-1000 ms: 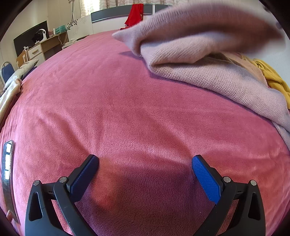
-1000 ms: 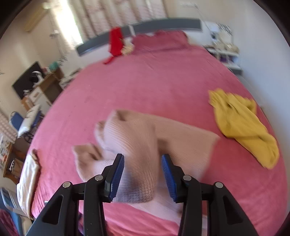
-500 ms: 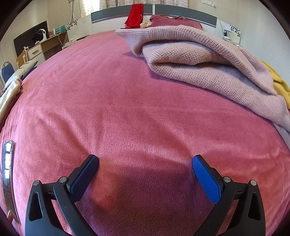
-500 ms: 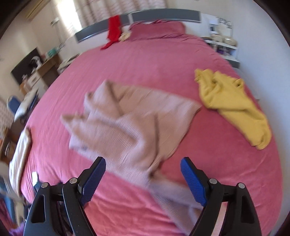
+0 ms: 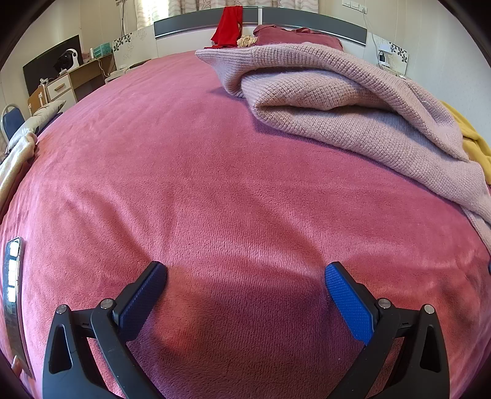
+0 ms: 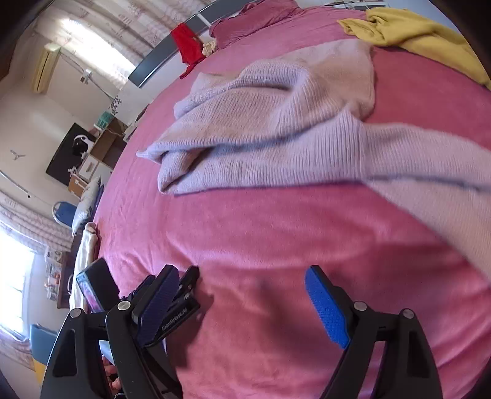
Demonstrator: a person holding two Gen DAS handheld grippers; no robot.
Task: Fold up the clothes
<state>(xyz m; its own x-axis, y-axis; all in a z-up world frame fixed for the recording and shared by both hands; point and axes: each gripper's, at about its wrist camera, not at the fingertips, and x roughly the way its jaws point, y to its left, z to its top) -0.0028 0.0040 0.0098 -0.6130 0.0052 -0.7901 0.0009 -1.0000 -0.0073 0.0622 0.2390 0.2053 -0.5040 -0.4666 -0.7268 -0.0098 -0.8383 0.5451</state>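
Although the bed (image 5: 190, 172) holds a pink sweater (image 6: 276, 129) lying rumpled mid-mattress, barely folded in my judgement, and a yellow garment (image 6: 423, 36) untouched beyond it, left gripper (image 5: 245, 288) and right gripper (image 6: 242, 294) hover empty, jaws released.

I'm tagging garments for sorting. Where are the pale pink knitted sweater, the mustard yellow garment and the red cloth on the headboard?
Pale pink knitted sweater (image 6: 276, 122): right wrist view, middle of body.
Mustard yellow garment (image 6: 417, 33): right wrist view, central folds.
Red cloth (image 5: 228, 26): left wrist view, hanging middle.
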